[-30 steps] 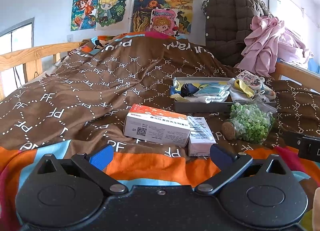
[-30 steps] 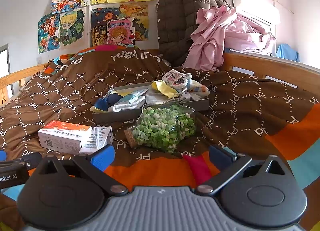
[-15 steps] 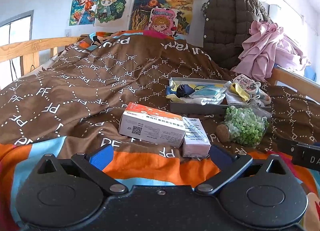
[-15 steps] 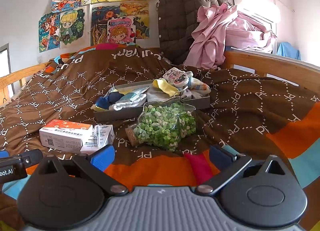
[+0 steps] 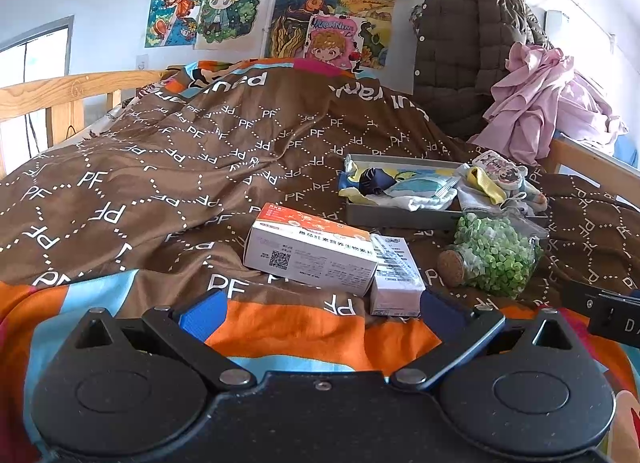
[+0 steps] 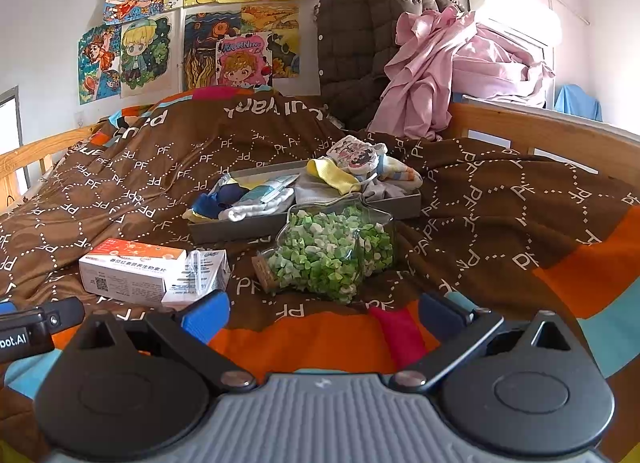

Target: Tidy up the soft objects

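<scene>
- A white box with an orange top (image 5: 312,253) lies on the brown bedspread (image 5: 168,183), furthest left of the things; a QR code shows on its front face.
- Touching its right end is a smaller white box (image 5: 396,275) with fine print on top.
- The left gripper (image 5: 320,313) hovers just in front of these two boxes, its blue-padded jaws spread wide and holding nothing.
- Behind the boxes sits a shallow grey tray (image 6: 244,229). Its left half holds folded soft items: a dark blue piece (image 6: 224,197), a light blue one and a white ribbed cloth (image 6: 260,207).
- The tray's right half is heaped with a grey cloth, a yellow cloth (image 6: 332,177) and a printed cartoon pouch (image 6: 354,157) on top.
- A clear jar with a cork stopper (image 6: 332,253) lies on its side just in front of the tray, full of small green and white pieces.
- The right gripper (image 6: 324,313) is low over the orange stripe near the jar, jaws wide apart and empty.
</scene>
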{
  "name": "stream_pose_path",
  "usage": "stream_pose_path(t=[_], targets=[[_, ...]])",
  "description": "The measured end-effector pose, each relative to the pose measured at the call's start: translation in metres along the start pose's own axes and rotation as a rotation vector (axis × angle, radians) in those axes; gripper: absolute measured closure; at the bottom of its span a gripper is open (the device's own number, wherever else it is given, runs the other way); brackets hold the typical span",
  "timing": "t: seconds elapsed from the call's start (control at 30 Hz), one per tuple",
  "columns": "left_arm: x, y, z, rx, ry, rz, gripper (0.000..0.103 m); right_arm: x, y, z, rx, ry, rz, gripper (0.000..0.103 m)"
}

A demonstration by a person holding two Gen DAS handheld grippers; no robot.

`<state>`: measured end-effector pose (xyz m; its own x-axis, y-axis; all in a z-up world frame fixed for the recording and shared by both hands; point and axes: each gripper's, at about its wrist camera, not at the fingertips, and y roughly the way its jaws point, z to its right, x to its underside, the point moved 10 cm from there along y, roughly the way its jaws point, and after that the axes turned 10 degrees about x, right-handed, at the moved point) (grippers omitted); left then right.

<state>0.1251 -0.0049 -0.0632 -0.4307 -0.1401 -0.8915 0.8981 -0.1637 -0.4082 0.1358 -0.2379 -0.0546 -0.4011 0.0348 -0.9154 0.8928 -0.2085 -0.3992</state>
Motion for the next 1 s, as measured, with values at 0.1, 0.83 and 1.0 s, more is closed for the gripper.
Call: stream_pose_path(t=[0.1,0.83,1.0], targets=[[0.0002,0.0000,0.0008,-0.003,0.008,0.001,0.001,0.0000,0.0004,0.0000,0.002,-0.002,0.002,0.000],[0.0005,-0.0005,0.0009,-0.007,0.020,0.005,0.001,0.0004,-0.0016,-0.0029,-0.010,-0.009,-0.004,0.000],[0.0026,0.0011,0.0030,-0.001,0.025,-0.001,0.001,0.0014,-0.0004,-0.0028,-0.007,-0.008,-0.007,0.000]])
